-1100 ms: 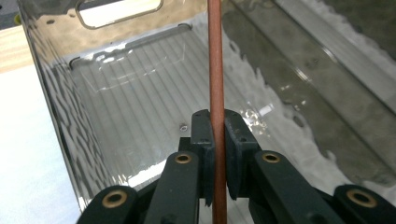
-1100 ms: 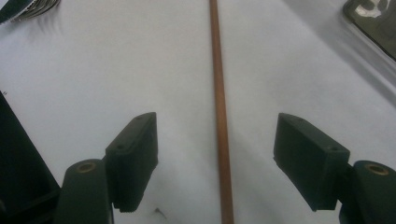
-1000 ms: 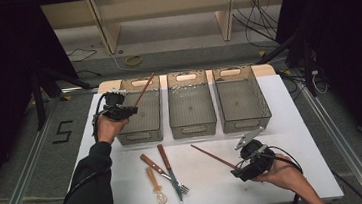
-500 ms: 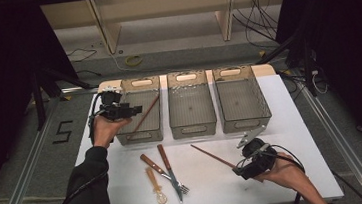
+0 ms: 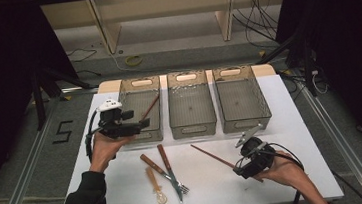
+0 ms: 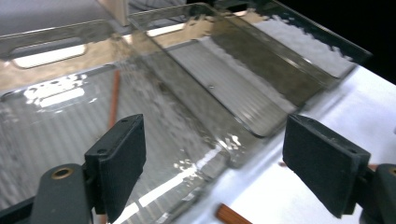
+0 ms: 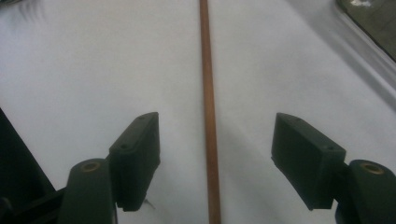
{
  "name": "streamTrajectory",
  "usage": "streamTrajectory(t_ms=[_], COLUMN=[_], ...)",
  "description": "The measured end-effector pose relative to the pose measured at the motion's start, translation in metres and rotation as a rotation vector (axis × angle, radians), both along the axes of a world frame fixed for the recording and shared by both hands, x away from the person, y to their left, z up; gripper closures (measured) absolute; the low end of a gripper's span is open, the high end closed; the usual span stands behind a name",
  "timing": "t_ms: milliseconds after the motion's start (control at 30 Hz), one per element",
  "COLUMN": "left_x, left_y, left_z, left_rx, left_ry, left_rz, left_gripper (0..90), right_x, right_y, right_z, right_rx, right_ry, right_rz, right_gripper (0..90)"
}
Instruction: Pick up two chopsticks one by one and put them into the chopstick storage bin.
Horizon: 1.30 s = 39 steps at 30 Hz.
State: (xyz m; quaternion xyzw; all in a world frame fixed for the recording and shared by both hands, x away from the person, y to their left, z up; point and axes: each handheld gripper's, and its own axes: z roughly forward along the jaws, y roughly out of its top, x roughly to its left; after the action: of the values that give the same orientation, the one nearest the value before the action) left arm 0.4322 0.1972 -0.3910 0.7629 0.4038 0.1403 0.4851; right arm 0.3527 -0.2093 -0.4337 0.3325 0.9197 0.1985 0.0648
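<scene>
The white counter [image 5: 301,120] carries three clear bins in a row at its far side: the left bin [image 5: 127,94], the middle bin [image 5: 192,126] and the right bin [image 5: 265,109]. In the left bin one brown chopstick [image 5: 150,107] lies tilted, with its upper end against the right wall. The left gripper view shows this stick [image 6: 113,100] through the ribbed wall of the bin.

The left hand [image 5: 101,151] holds the left tool [image 5: 138,124] just at the near edge of the left bin. Its jaws stand wide apart and hold nothing.

The right hand [image 5: 288,169] holds the right tool [image 5: 240,169] low over the near right part of the counter. Its jaws are also wide apart, and a second chopstick [image 5: 212,157] lies flat on the counter between them, touching neither pad [image 7: 210,112].

Near the front middle lie a knife [image 5: 154,165], a fork [image 5: 172,173] and a small pale spoon [image 5: 157,187], close together.
</scene>
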Motion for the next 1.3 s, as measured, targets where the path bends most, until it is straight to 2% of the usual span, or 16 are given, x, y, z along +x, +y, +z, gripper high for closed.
streamTrajectory(t_ms=[100,233,333,600,967,1300], left_x=[-0.009,-0.018,-0.024,-0.037,-0.048,-0.054], left_y=[-0.004,-0.011,-0.015,-0.022,-0.024,-0.03], left_z=[-0.001,-0.004,-0.006,-0.01,-0.019,-0.026], left_rx=[-0.018,-0.012,-0.012,0.005,0.028,0.065], left_ry=[-0.007,0.005,0.0,-0.023,-0.011,-0.003], left_rz=[-0.031,-0.069,-0.086,-0.109,-0.124,-0.148], left_gripper=[20.4,19.7,19.7,19.2,18.3,18.0], right_x=[0.002,0.004,0.005,0.009,0.008,0.01], right_y=[0.002,0.006,0.008,0.01,0.009,0.009], right_z=[-0.003,-0.008,-0.01,-0.015,-0.018,-0.02], right_rx=[-0.024,-0.067,-0.09,-0.135,-0.189,-0.209], right_ry=[0.013,0.034,0.056,0.087,0.113,0.127], right_rz=[0.005,0.018,0.031,0.043,0.074,0.084], right_gripper=[36.8,43.0,47.9,58.8,70.5,76.9])
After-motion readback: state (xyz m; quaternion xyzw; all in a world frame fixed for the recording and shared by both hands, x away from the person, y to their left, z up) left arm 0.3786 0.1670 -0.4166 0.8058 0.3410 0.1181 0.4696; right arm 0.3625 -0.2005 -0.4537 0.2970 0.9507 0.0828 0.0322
